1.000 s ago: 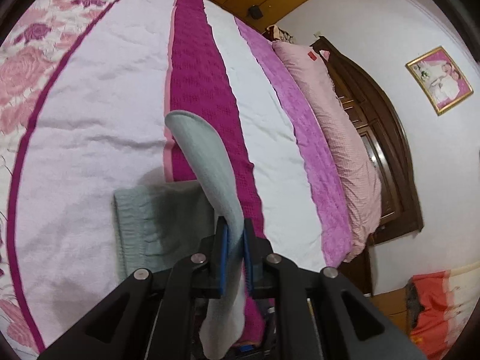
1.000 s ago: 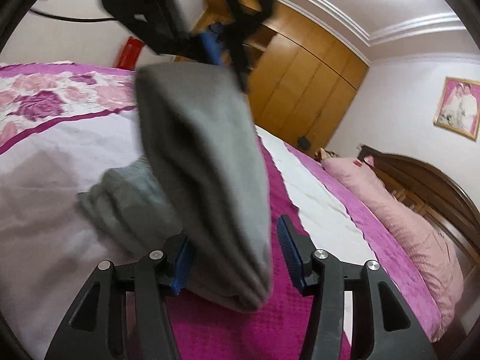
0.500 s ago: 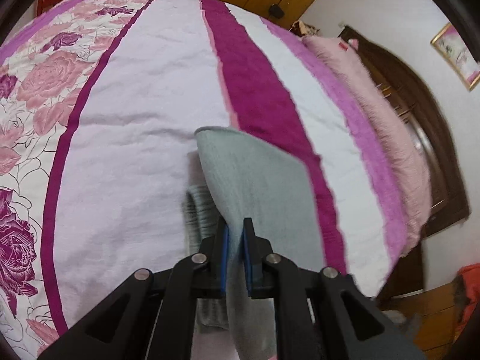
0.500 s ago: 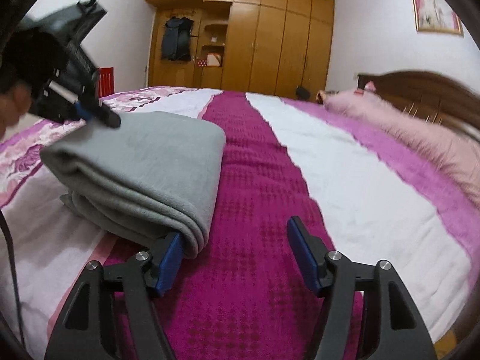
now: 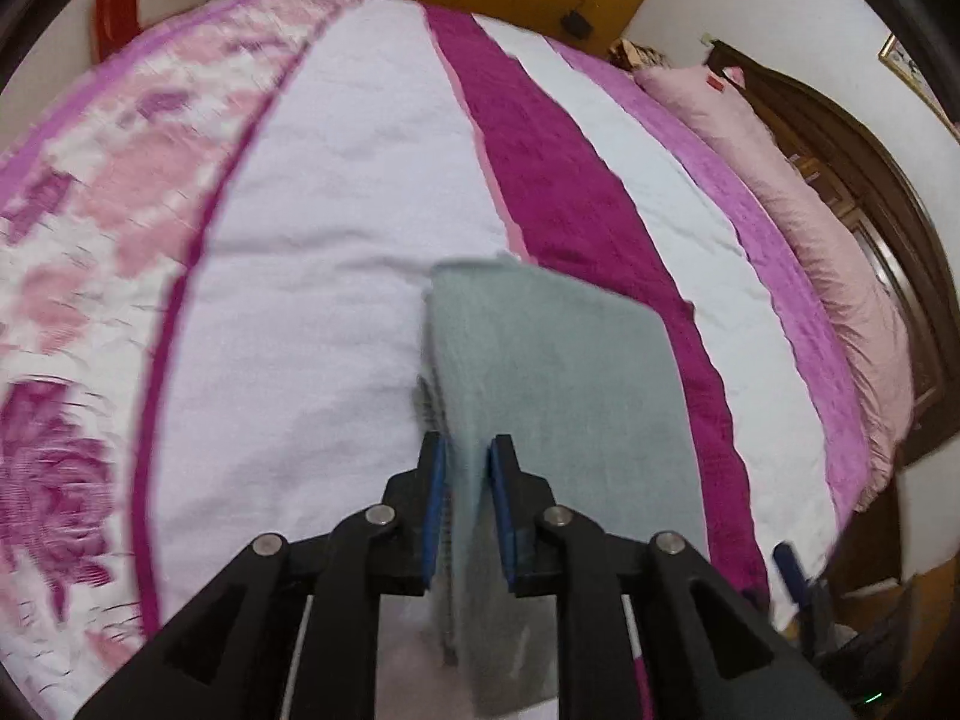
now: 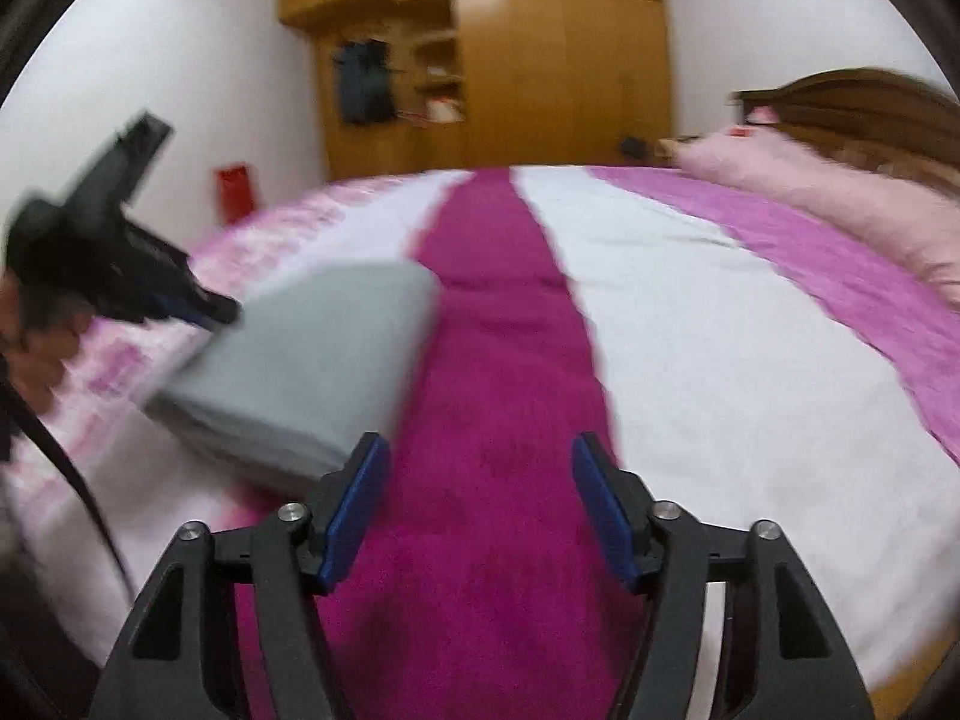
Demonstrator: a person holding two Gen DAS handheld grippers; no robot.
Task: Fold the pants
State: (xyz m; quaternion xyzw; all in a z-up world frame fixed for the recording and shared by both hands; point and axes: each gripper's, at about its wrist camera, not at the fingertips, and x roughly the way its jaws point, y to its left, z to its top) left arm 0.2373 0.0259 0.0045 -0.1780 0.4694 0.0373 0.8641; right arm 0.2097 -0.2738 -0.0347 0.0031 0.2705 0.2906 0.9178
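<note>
The grey pants [image 5: 552,372] lie folded in a thick stack on the bedspread, across the white and magenta stripes. My left gripper [image 5: 465,468] points down at the stack's near edge, with the top layer's edge between its blue pads while its jaws are opening. The right wrist view shows the same stack [image 6: 312,354] to the left, with the left gripper [image 6: 201,309] at its far corner in a person's hand. My right gripper [image 6: 474,480] hovers over the magenta stripe just right of the pants, its jaws closing with nothing between them.
The bedspread [image 5: 336,192] has white, magenta and floral bands. Pink pillows [image 6: 810,180] lie along the wooden headboard [image 6: 870,102] on the right. A wooden wardrobe [image 6: 540,72] stands at the far wall, with a red object [image 6: 237,189] beside the bed.
The left gripper brought the hanging grey fold down flat onto the stack. The right gripper released the pants and drew away to the right, over the magenta stripe.
</note>
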